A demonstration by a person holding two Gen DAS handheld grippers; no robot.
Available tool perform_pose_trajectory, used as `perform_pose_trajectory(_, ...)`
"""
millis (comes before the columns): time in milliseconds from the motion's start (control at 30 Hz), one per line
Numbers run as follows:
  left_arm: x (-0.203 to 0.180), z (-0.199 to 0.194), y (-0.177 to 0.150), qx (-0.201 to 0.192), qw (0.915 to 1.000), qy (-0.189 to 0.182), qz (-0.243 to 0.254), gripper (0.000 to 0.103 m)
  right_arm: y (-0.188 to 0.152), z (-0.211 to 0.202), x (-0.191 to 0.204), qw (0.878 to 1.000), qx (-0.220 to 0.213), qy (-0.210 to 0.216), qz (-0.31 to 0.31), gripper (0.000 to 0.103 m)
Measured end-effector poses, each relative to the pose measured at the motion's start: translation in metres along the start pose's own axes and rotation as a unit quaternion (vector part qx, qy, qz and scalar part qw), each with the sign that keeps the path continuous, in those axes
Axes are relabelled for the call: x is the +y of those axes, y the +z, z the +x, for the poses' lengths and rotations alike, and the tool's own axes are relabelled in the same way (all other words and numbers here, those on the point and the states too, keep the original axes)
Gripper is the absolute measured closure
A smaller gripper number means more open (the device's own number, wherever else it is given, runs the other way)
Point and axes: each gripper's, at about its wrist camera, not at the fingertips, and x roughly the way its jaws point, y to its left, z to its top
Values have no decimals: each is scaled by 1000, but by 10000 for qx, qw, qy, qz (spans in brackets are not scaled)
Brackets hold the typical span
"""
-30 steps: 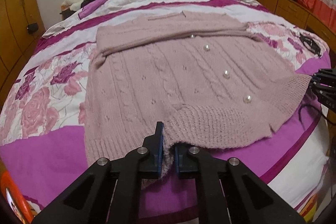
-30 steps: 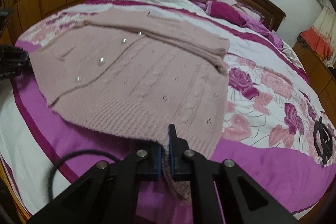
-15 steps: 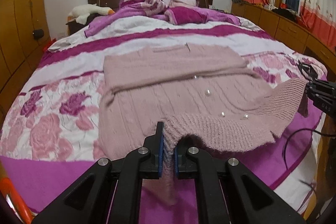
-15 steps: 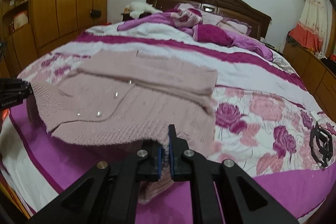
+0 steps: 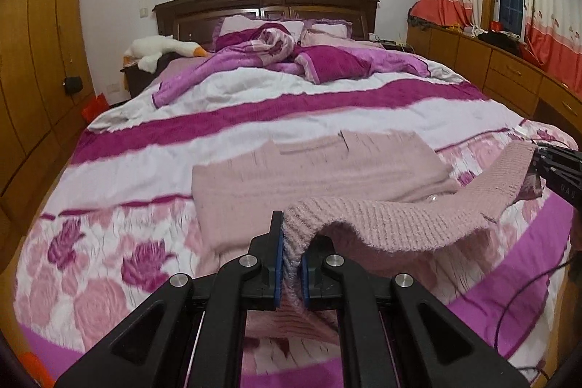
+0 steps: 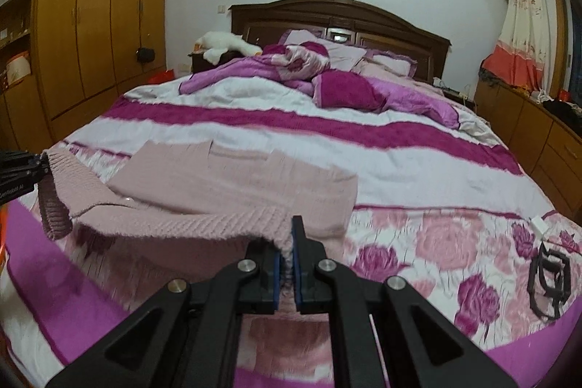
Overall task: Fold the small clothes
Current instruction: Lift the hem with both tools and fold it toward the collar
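Our left claw (image 5: 290, 251) and right claw (image 6: 287, 255) each clamp the sweater (image 5: 313, 170) hem; only the right view shows a black frame (image 6: 549, 282) on the bed (image 6: 400, 148).

I see the bed (image 5: 254, 119) covered in a white, magenta and rose-print quilt (image 6: 418, 140). On it lie a pink knit cardigan (image 5: 309, 177), a crumpled purple blanket (image 5: 327, 60) by the pillows (image 6: 345, 55), and a black object (image 6: 549, 279) near the right edge.

The left gripper (image 5: 290, 264) and the right gripper (image 6: 286, 260) both point forward and somewhat downward, jaws clamped tight on knit fabric, each visible at the edge of the other's view.
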Motion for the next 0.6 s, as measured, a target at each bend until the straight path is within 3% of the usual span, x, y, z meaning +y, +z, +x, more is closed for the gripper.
perform_pose_trajectory(400, 35, 82, 69, 69, 9994, 26, -349, 103, 71, 92, -15, 9999, -13, -144, 88, 98)
perform_pose_trajectory(600, 44, 152, 76, 459, 9983, 149, -325, 103, 77, 161, -22, 9990, 301, -282, 175, 98)
